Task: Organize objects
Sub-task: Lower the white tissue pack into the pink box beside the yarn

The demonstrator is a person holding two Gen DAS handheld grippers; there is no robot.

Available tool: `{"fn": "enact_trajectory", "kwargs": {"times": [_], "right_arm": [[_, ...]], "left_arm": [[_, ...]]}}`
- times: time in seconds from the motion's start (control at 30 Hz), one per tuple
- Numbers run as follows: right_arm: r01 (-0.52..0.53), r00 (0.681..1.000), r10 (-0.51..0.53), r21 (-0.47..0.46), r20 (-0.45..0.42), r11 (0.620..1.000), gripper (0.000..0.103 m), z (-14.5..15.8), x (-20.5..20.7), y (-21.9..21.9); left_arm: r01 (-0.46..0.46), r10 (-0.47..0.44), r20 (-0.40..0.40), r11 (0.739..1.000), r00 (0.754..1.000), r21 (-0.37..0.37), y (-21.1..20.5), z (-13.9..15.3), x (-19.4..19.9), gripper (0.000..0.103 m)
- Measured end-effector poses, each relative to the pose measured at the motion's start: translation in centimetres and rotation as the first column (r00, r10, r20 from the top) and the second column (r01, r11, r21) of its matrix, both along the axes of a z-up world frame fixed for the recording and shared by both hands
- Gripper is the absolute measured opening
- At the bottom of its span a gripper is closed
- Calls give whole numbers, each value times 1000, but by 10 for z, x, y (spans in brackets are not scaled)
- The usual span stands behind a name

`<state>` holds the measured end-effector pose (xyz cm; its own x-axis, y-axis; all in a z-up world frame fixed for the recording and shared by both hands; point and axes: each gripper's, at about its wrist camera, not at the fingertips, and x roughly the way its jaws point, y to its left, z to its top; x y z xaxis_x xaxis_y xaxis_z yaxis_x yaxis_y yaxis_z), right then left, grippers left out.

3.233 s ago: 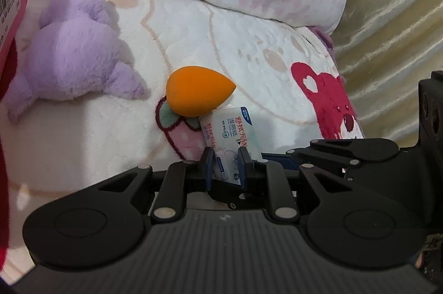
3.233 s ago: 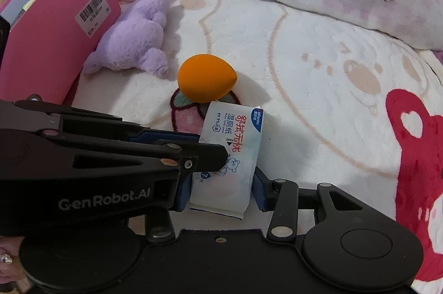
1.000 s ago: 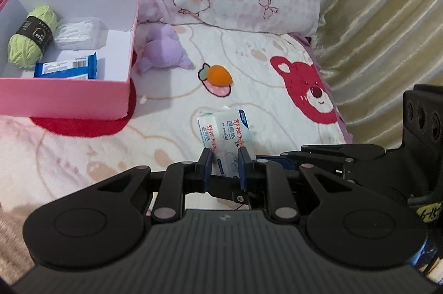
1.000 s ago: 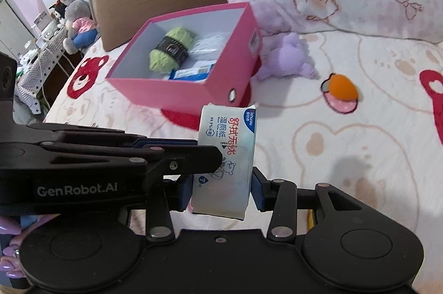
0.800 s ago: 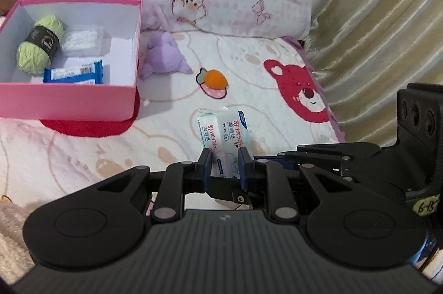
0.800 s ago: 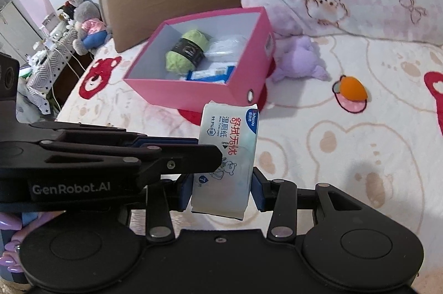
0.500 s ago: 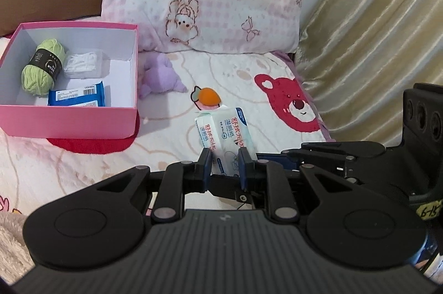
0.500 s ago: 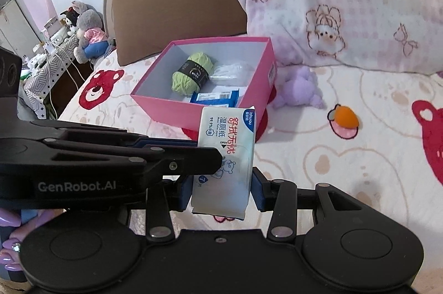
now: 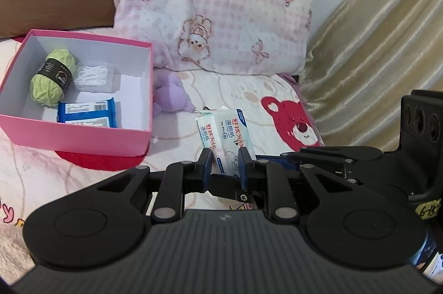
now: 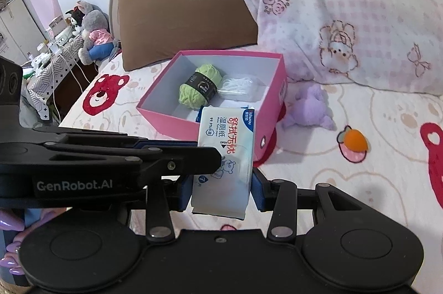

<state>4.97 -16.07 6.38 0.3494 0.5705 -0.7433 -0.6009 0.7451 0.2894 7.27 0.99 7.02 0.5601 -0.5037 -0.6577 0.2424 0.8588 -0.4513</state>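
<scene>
White wipes pack (image 10: 225,155) upright, airborne before pink box (image 10: 166,115).

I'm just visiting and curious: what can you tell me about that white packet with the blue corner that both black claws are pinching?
The white soft-plastic wet-wipe packet has a blue corner, red Chinese characters, a small bear drawing and an "OPEN" mark. It looks squashy and sealed. It is held off the bed, standing roughly upright. The right gripper clamps its lower sides between blue pads, and the left gripper pinches it too. Behind it sits the pink cardboard box.
</scene>
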Motion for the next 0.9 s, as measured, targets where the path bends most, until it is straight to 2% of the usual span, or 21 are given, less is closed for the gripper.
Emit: {"fn": "enact_trajectory", "kwargs": {"times": [0.13, 0.23, 0.47, 0.6, 0.77, 0.9], "right_arm": [[-4, 1000, 4, 18, -4, 1000, 48, 2, 14, 13], [9, 1000, -9, 26, 2, 1000, 48, 3, 28, 25], [24, 999, -23, 50, -24, 998, 48, -4, 65, 55], [15, 999, -14, 49, -32, 999, 48, -13, 92, 76], [-8, 1000, 8, 23, -5, 1000, 48, -31, 117, 101], [-64, 998, 65, 30, -13, 997, 48, -49, 136, 117]], "left_arm": [[-35, 35, 4, 999, 999, -24, 15, 4, 14, 20], [-62, 62, -2, 995, 998, -79, 31, 0, 28, 21], [-128, 128, -7, 985, 992, -116, 58, -11, 69, 21], [-187, 186, -20, 976, 982, -112, 70, -23, 97, 21], [-240, 237, -48, 969, 970, -57, 79, -43, 129, 21], [-294, 290, -60, 953, 955, -73, 95, -65, 138, 21]]}}
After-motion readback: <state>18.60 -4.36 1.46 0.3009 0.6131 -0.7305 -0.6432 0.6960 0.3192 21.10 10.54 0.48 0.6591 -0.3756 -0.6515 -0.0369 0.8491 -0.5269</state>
